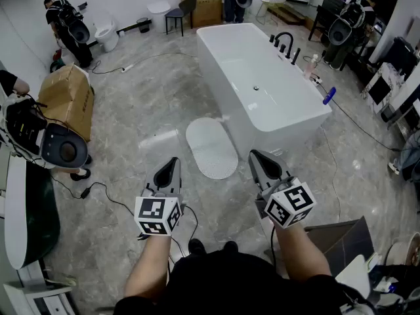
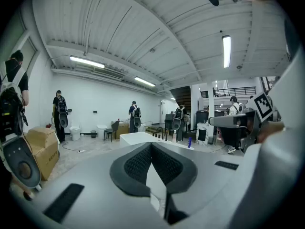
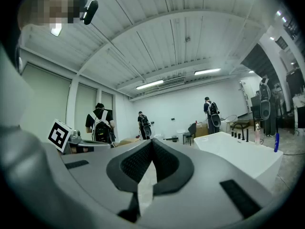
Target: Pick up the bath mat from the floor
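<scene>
Now the mat [image 1: 211, 147] lies flat on the floor [image 1: 151, 104] just beside the tub's [image 1: 292, 133] near end, with the left gripper [image 1: 172, 164] and right gripper [image 1: 258, 157] just short of the tub, both jaws fully closed on nothing.

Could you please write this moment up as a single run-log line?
phase: pre-grasp | left gripper: shut, empty | right gripper: shut, empty | bath mat: flat on floor beside bathtub, untouched

Bath mat [image 1: 211, 147]: wht, dimpled, matt. Tub [image 1: 275, 104]: glossy wht. Floor [image 1: 151, 90]: polished gry marble-look. Box [image 1: 65, 97]: matt cardboard.
</scene>
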`<state>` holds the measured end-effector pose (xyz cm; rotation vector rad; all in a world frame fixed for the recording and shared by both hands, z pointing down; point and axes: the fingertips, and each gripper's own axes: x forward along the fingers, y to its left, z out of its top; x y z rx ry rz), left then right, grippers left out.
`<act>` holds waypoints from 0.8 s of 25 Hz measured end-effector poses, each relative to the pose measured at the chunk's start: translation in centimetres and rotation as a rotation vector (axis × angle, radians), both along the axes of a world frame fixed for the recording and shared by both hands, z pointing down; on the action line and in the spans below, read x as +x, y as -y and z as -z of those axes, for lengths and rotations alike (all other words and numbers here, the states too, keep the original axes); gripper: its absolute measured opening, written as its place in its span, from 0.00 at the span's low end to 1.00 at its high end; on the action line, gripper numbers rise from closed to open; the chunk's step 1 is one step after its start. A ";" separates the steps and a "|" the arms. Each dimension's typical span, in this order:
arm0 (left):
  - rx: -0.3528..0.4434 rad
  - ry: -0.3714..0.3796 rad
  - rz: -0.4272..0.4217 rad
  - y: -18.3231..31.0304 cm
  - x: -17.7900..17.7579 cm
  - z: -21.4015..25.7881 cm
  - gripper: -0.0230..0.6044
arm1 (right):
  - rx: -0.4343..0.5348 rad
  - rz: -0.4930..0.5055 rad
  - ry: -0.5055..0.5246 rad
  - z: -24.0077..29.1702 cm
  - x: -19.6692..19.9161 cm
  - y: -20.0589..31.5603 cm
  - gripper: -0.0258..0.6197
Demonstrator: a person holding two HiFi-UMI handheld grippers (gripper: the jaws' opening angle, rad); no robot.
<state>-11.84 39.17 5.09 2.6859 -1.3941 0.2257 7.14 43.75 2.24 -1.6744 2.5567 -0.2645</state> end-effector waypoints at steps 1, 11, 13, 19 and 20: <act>0.000 0.001 -0.001 0.0 0.1 -0.1 0.06 | 0.001 -0.001 0.000 0.0 0.1 -0.1 0.06; -0.006 0.002 -0.020 -0.6 2.4 -0.2 0.06 | -0.004 -0.019 0.005 -0.4 2.7 -1.1 0.06; -0.005 -0.003 -0.029 -0.7 3.3 -0.1 0.06 | 0.005 -0.017 0.005 -0.3 3.4 -1.5 0.06; 0.009 -0.023 -0.053 -2.0 5.9 0.5 0.08 | 0.025 -0.009 0.019 0.2 5.5 -2.8 0.22; 0.010 -0.029 -0.057 -2.2 6.4 0.6 0.13 | 0.017 -0.007 0.023 0.1 5.8 -3.0 0.25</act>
